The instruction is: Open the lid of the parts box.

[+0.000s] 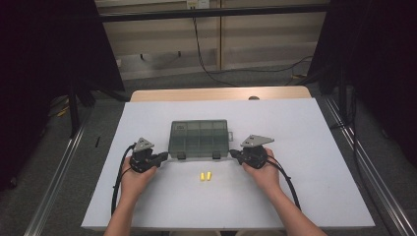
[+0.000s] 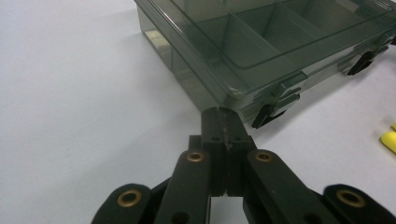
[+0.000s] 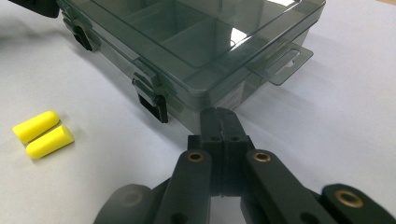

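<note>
A smoky transparent compartment box [image 1: 199, 138] lies shut in the middle of the white table, its two black latches facing the person. Two yellow foam earplugs [image 1: 205, 175] lie side by side in front of it. My left gripper [image 1: 165, 156] rests at the box's front left corner [image 2: 224, 100], jaws shut with nothing between them, tips [image 2: 222, 112] close to the corner. My right gripper [image 1: 232, 155] rests at the front right corner [image 3: 205, 100], jaws also shut and empty [image 3: 223, 113]. The earplugs [image 3: 43, 133] show left of the right jaws, and one [image 2: 389, 140] at the right edge of the left gripper view.
The white tabletop [image 1: 295, 132] has free room on both sides of the box and behind it. A hang tab [image 3: 280, 63] sticks out from the box's right side. Metal rails [image 1: 359, 152] run along the table's sides, and cables lie on the floor beyond.
</note>
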The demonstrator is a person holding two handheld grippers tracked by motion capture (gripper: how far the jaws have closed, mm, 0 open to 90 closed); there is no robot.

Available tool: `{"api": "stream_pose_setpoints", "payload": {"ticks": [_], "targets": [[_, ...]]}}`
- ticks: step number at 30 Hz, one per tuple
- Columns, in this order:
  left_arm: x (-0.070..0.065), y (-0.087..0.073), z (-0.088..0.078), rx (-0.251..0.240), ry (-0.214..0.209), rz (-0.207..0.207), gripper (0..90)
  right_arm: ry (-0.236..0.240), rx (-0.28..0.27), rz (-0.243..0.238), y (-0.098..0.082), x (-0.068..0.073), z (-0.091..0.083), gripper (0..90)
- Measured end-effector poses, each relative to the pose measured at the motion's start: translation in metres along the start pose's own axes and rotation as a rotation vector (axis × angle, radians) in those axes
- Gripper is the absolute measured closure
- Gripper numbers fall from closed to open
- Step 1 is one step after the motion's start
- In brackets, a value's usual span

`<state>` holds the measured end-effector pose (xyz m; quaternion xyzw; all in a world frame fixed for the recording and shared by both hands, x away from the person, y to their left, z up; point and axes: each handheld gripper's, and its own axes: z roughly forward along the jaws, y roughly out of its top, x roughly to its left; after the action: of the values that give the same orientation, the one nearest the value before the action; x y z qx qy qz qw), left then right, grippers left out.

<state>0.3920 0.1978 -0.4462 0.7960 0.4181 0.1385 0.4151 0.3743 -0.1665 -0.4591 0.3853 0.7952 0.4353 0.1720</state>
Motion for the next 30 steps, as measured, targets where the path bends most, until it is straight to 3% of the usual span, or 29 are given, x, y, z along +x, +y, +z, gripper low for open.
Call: {"api": "stream_pose_setpoints", "payload": {"ticks": [30], "targets": [[-0.002, 0.0019, -0.0007, -0.019, -0.003, 0.015, 89.9, 0.007, 0.001, -0.01, 0.0006, 0.0027, -0.0007, 90.0]]}}
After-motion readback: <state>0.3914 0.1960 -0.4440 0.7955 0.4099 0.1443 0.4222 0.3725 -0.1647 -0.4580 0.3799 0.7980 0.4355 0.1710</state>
